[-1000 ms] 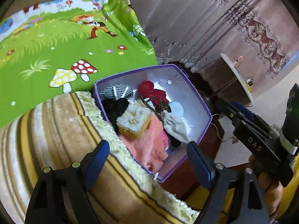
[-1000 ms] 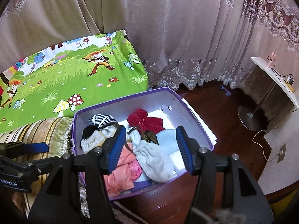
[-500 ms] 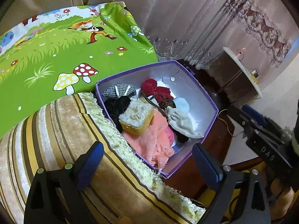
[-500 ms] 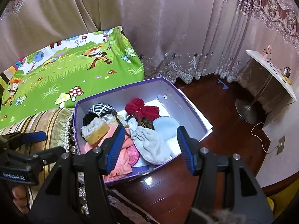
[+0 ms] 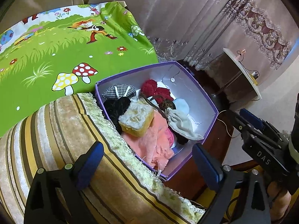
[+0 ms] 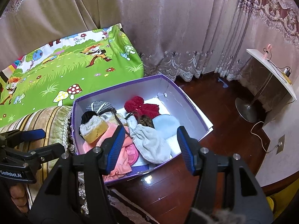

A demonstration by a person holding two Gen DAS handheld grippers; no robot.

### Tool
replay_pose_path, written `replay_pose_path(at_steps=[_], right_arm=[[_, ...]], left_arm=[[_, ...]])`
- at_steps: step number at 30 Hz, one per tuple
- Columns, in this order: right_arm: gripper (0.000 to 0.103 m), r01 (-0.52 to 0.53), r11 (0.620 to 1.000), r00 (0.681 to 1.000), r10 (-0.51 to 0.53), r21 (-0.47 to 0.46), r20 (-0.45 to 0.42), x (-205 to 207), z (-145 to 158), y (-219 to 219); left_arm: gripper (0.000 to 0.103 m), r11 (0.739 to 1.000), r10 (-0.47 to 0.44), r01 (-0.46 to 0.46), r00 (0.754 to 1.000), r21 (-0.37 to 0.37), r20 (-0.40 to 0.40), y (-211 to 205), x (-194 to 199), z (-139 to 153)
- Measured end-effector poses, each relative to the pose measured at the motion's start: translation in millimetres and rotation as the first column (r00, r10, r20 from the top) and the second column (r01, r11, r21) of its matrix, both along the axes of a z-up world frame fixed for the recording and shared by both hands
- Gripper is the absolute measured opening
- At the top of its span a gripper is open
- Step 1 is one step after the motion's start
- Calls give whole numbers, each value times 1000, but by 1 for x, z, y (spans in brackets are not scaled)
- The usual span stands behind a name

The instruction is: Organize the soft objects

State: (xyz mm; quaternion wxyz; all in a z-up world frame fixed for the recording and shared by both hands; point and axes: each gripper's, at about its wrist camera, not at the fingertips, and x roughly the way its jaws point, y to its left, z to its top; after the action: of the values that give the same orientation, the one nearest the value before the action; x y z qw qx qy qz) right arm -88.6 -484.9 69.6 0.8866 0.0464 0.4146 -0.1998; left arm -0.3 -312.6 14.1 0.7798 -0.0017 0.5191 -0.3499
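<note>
Currently purple cardboard box (image 5: 203, 100) of soft items lies ahead of both grippers. Left gripper (image 5: 147, 165) just opened wide, empty, over striped cushion (image 5: 56, 130). Right gripper (image 6: 149, 147) half-open, empty, nearer; grey fleece pouch (image 6: 151, 143) directly between its fingers (image 6: 116, 145), long axis toward right finger.

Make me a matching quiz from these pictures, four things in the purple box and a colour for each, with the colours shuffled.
Things:
1. fluffy pompom item
2. drawstring pouch
3. fleece cloth
4. checked fabric piece

Colours:
A. pale grey
B. black and white
C. dark red
D. salmon pink

Pairs: 1-C, 2-A, 3-D, 4-B
</note>
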Motion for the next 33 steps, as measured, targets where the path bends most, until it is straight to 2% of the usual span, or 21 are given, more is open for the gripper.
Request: replay_pose_path(at_steps=[25, 33], right_arm=[[62, -1, 1000, 1000, 1, 8, -4, 0, -3, -1], [62, 2, 1000, 1000, -2, 11, -5, 0, -4, -2]], left_arm=[[97, 1000, -8, 8, 1000, 13, 2, -3, 0, -2], [102, 1000, -21, 21, 999, -1, 28, -6, -2, 1]])
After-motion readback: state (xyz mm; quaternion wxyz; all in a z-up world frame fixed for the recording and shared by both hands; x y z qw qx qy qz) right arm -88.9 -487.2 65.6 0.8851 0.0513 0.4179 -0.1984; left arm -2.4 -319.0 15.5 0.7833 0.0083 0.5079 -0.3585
